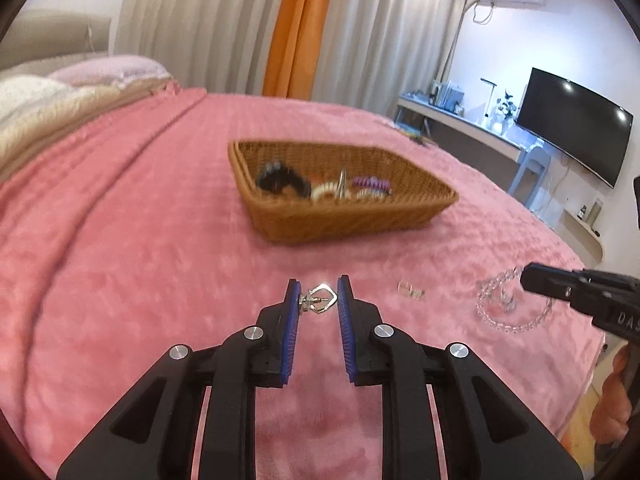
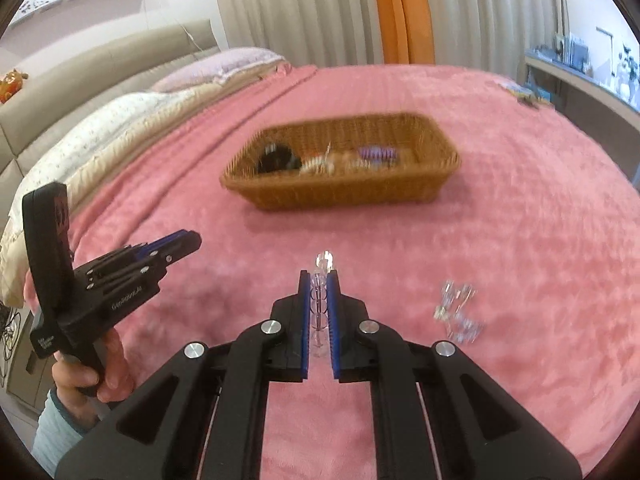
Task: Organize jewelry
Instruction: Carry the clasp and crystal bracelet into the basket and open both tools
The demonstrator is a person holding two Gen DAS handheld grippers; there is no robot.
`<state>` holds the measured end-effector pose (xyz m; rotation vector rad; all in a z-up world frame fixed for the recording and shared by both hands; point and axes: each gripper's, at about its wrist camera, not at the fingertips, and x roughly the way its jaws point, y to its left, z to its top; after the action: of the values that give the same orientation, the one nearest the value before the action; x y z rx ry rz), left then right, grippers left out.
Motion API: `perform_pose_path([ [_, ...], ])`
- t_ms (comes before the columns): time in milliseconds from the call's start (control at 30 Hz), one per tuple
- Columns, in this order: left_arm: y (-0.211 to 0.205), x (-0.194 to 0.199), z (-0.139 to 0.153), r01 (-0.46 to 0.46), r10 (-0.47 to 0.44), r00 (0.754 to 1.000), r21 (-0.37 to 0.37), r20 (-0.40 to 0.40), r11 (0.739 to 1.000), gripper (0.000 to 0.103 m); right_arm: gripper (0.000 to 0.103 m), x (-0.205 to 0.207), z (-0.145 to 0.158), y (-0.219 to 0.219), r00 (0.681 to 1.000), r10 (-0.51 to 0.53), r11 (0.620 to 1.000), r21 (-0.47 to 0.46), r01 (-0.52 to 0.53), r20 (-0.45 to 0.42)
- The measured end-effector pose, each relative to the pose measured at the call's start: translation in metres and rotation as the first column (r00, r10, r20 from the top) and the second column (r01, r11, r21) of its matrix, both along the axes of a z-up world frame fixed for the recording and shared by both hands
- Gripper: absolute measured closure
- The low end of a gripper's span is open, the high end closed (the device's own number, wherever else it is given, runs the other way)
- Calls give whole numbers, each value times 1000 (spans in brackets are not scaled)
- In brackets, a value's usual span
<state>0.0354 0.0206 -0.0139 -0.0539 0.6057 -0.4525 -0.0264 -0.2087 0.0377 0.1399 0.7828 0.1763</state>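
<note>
- Nearest in the left wrist view, low in the frame, the left gripper (image 1: 318,294) has its blue-padded fingers pinched on a small silver stud earring with a diamond-shaped loop (image 1: 318,299), its post lying across the gap; the narrow pinch suits so slight a piece.
- In the right wrist view, low centre, the right gripper (image 2: 319,280) is clamped nearly together on a clear beaded bracelet (image 2: 320,276); seen from the left view, its loop dangles at the right edge.
- Both pieces seem lifted clear of the pink fleece blanket (image 1: 120,240), presumably for carrying.
- The brown woven wicker basket (image 1: 420,176), mid-frame ahead, already holds hair clips and trinkets, so it looks like the destination.
- More clear bits (image 2: 458,314) lie on the blanket at lower right of the right view, unsorted.
- Writing: "DAS" shows on the right gripper's body at the left view's right edge; other print is too blurred to read.
</note>
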Motion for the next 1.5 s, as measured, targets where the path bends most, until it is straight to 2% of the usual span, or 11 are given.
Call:
perform_pose_path([
  [200, -12, 8, 52, 10, -11, 996, 12, 91, 1000, 86, 97, 28, 45, -14, 998, 41, 993, 108, -46, 52],
  [300, -20, 25, 80, 28, -26, 992, -13, 126, 1000, 86, 97, 52, 68, -13, 995, 32, 997, 72, -39, 97],
  [500, -46, 78, 102, 31, -35, 990, 25, 140, 999, 86, 97, 121, 74, -27, 995, 31, 993, 111, -41, 91],
  [733, -68, 135, 77, 42, -41, 997, -14, 70, 999, 86, 97, 204, 26, -44, 1000, -9, 984, 179, 13, -21],
  [900, -87, 158, 43, 32, -35, 999, 80, 26, 996, 85, 97, 225, -3, -39, 999, -24, 998, 50, 25, -28],
  [1133, -81, 176, 17, 31, -27, 998, 60, -61, 998, 85, 96, 243, -43, -45, 990, -52, 994, 87, 64, -133],
  [1167, -79, 176, 18, 40, -37, 997, 48, -64, 998, 74, 96, 244, -45, -47, 989, -53, 993, 100, 67, -140],
  [1200, -75, 172, 21, 47, -44, 997, 37, -69, 998, 47, 96, 244, -45, -51, 987, -55, 991, 112, 72, -150],
  [1233, -73, 168, 24, 40, -38, 997, 30, -61, 999, 38, 95, 241, -43, -55, 987, -61, 989, 122, 80, -150],
  [1400, -55, 121, 51, 36, -36, 999, -28, 21, 999, 31, 59, 213, -17, -71, 990, -105, 987, 112, 115, -93],
  [1500, -44, 86, 64, -13, 16, 997, -31, 71, 999, 23, 58, 184, 6, -75, 993, -106, 987, 116, 111, -45],
])
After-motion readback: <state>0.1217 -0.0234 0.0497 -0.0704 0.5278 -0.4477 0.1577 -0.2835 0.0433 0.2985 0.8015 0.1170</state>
